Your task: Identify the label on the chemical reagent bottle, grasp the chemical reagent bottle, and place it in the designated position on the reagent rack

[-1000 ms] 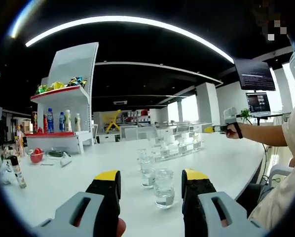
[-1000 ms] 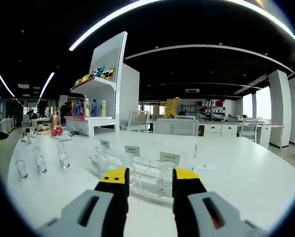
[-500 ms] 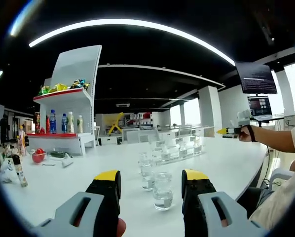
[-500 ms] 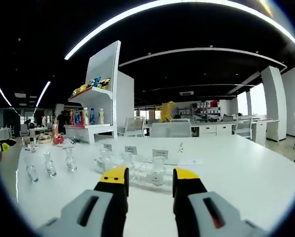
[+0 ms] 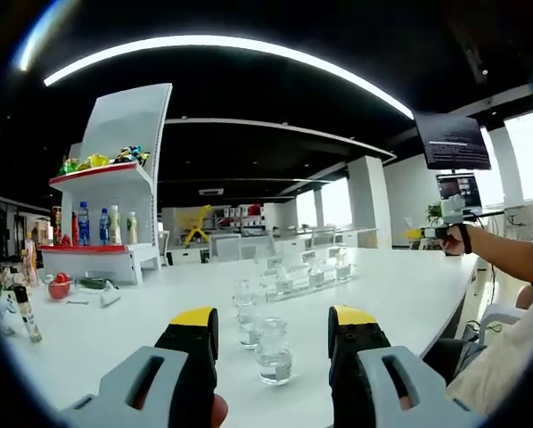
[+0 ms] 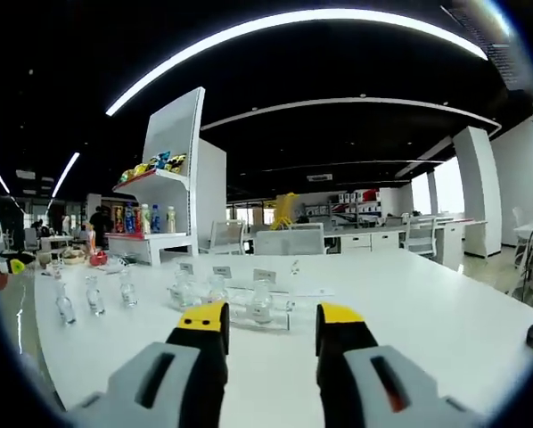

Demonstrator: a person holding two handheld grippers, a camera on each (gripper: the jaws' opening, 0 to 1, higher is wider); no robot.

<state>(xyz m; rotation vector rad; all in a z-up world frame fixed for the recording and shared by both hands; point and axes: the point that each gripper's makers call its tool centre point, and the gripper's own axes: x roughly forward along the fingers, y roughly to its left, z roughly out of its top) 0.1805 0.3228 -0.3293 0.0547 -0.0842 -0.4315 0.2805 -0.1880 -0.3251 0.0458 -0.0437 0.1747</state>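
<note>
Three clear glass reagent bottles stand loose on the white table, the nearest bottle [image 5: 273, 351] just beyond my open left gripper [image 5: 274, 317], whose jaws hold nothing. Behind them is the clear reagent rack [image 5: 304, 273]. A hand holds the right gripper [image 5: 438, 231] far off at the right. In the right gripper view the reagent rack [image 6: 235, 301] carries small label cards and a few bottles, some way ahead of my open, empty right gripper [image 6: 272, 316]. The loose bottles [image 6: 93, 293] stand to its left, and the left gripper [image 6: 8, 266] peeks in at the far left.
A white display shelf [image 5: 102, 218] with drink bottles and snacks stands at the table's far left, with small items in front of it. A person's arm [image 5: 507, 254] reaches in from the right. Desks and chairs [image 6: 293, 241] fill the room behind.
Both views have shifted with the hands. The rack looks smaller and farther in the right gripper view. The hand with the right gripper has drifted rightwards in the left gripper view. The bottles stay put.
</note>
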